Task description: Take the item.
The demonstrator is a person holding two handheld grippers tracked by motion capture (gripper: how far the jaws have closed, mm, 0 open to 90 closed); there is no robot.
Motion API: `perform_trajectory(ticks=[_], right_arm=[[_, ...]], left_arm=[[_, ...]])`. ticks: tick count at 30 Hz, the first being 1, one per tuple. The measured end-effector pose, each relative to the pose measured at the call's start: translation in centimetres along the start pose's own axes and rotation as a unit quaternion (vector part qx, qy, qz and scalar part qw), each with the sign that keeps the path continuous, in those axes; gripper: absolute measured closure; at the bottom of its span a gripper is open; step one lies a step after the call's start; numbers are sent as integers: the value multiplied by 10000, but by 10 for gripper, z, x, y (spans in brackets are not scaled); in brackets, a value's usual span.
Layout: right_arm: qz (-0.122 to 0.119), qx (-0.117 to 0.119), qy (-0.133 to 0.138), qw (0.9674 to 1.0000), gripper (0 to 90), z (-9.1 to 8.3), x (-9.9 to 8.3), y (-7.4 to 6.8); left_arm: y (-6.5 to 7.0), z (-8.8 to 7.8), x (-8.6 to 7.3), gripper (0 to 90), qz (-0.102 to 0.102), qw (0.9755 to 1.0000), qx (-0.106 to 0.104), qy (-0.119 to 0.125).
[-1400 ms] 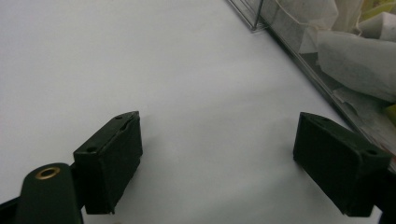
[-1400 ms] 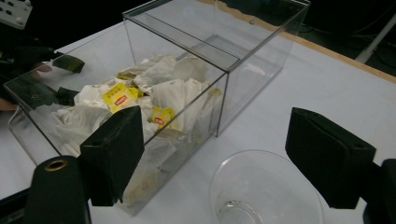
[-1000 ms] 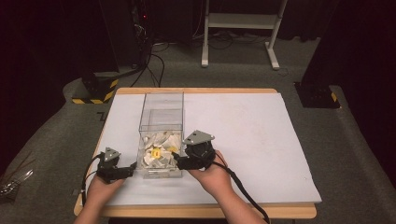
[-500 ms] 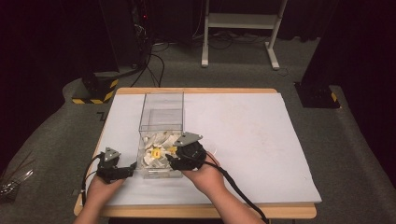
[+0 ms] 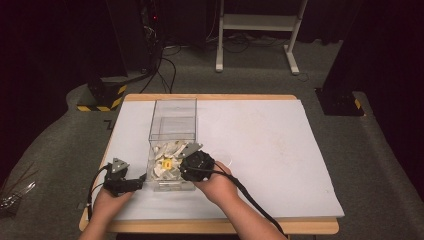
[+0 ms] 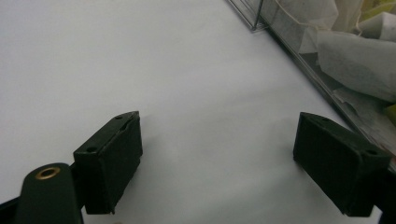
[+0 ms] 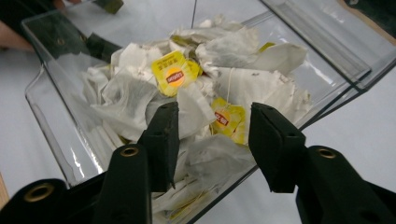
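Note:
A clear plastic box (image 5: 172,112) stands lengthwise on the white table cover, its near end heaped with tea bags (image 5: 165,162) with yellow tags. My right gripper (image 5: 178,167) reaches in over the box's right wall. In the right gripper view my right gripper (image 7: 215,109) hangs just over the pile of tea bags (image 7: 135,88). Its jaws have just been closing, and a white bag with a yellow tag (image 7: 226,119) lies between them, not visibly pinched. My left gripper (image 5: 137,184) rests on the cover left of the box, and the left gripper (image 6: 219,126) stands open and empty beside the box wall (image 6: 327,88).
A faint clear round disc (image 5: 222,157) lies on the cover right of the box. The far half of the box holds no bags. The table's wooden edge (image 5: 225,227) runs along the front. Black stands and a white frame (image 5: 260,22) stand on the floor behind.
My right gripper has shifted left and slightly down, over the box's near end, and its jaws have narrowed. The left hand has stayed put.

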State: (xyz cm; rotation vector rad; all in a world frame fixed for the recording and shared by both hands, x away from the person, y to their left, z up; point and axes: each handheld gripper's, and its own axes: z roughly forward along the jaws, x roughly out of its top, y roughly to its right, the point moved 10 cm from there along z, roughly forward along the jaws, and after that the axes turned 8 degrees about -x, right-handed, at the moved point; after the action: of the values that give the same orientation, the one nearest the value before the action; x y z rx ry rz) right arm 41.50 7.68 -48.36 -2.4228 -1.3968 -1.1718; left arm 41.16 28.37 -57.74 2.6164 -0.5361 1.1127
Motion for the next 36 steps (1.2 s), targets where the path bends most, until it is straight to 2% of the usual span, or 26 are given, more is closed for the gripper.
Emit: perform_trajectory(ticks=[5, 9, 11, 14, 20, 21, 30, 36], right_arm=[[-252, -36, -183, 9995, 594, 5, -3, -5], [-305, 15, -287, 9991, 647, 7, -5, -7], [-336, 58, -353, 9988, 736, 8, -6, -7], [-302, 54, -381, 9988, 804, 6, -8, -7], [-202, 63, -232, 9995, 854, 4, -8, -7], [-162, 85, -121, 9998, 860, 2, -7, -7], [-12, -56, 300, 9995, 863, -7, 0, -4], [200, -99, 481, 9986, 863, -9, -1, -1]], left_arm=[[0, 0, 0, 157, -4, 10000, 1, 4], [0, 0, 0, 158, 12, 10000, 6, -1], [0, 0, 0, 158, 11, 10000, 4, -2], [0, 0, 0, 157, 11, 10000, 5, -1], [0, 0, 0, 157, 13, 10000, 7, 0], [0, 0, 0, 157, 12, 10000, 7, 0], [0, 0, 0, 158, -2, 10000, 3, 3], [0, 0, 0, 158, 19, 10000, 11, 0]])
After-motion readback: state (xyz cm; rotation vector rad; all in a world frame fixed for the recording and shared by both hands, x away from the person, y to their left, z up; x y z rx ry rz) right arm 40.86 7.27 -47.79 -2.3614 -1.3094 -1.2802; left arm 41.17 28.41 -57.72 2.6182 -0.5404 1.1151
